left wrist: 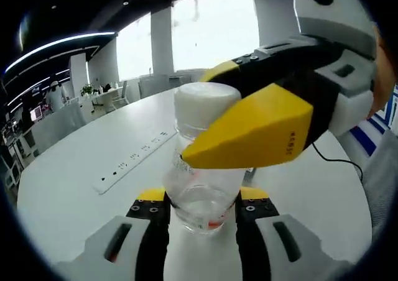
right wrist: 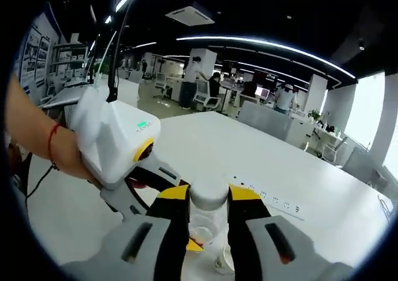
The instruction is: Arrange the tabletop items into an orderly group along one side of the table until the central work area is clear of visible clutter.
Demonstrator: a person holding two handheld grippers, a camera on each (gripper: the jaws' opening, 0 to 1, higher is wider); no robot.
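Clear bottle (left wrist: 202,188) sits gripped low by the left gripper (left wrist: 202,209), the right gripper (right wrist: 208,209) clamping its cap (right wrist: 209,194). Opposed pulls could twist the cap loose, spilling toward the power strip (left wrist: 134,160) at ten o'clock.

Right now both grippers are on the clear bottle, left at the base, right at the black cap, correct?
Not quite: the cap is white, as the left gripper view shows. The rest holds: the left gripper is at the base of the clear bottle and the right gripper closes at the cap.

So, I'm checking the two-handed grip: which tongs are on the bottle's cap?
The right tongs: they flank the white cap at the top, while the left tongs clamp the clear bottle low on its body.
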